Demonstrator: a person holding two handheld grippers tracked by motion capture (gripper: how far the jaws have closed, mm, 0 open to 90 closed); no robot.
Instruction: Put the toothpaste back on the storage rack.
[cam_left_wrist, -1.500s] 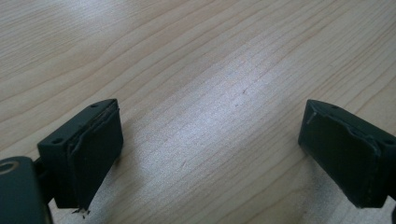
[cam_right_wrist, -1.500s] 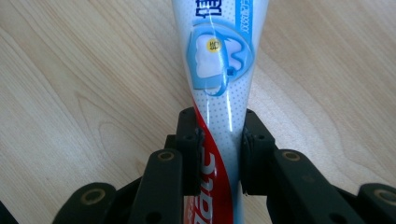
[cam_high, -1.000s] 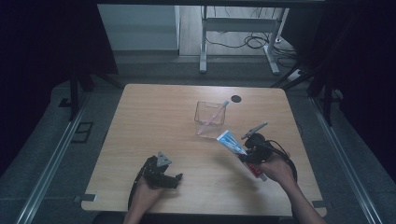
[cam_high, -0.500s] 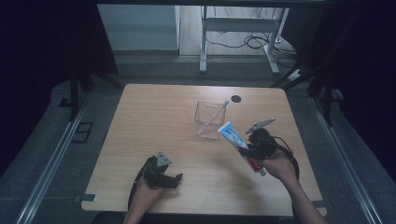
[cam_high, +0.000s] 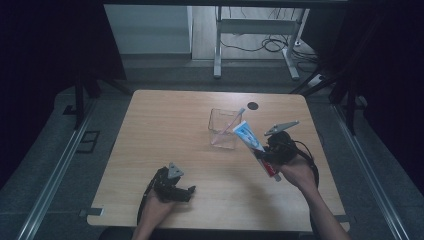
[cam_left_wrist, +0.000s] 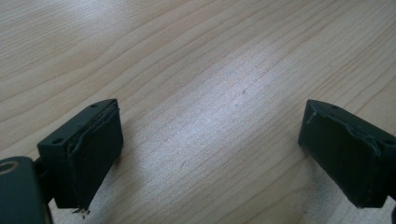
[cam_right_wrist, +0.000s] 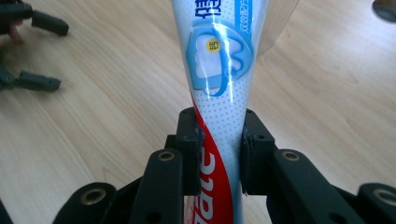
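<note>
White, blue and red plastic is what my right fingers (cam_right_wrist: 218, 149) are clamped on: a soft toothpaste tube (cam_right_wrist: 219, 70), pinched across its red-striped lower part, one pad pressing each side. From the fingers the tube runs up and away, widening toward its flat crimped end, and it hangs clear of the light wooden tabletop (cam_right_wrist: 327, 93). In the high view I see the same tube (cam_high: 249, 138) slanting out of my right gripper (cam_high: 272, 152), its far end tilted up toward the clear square plastic container (cam_high: 223, 129). That container stands just beyond the tube's tip, and a thin pale pink stick, likely a toothbrush (cam_high: 229, 127), leans inside it. A small dark round spot (cam_high: 253, 105) sits on the tabletop past the container.

My left gripper (cam_high: 181, 189) rests low on the near left part of the tabletop, well apart from the tube. Along its own view the two black fingers (cam_left_wrist: 86, 151) stand wide apart with nothing but bare wood grain between them.
</note>
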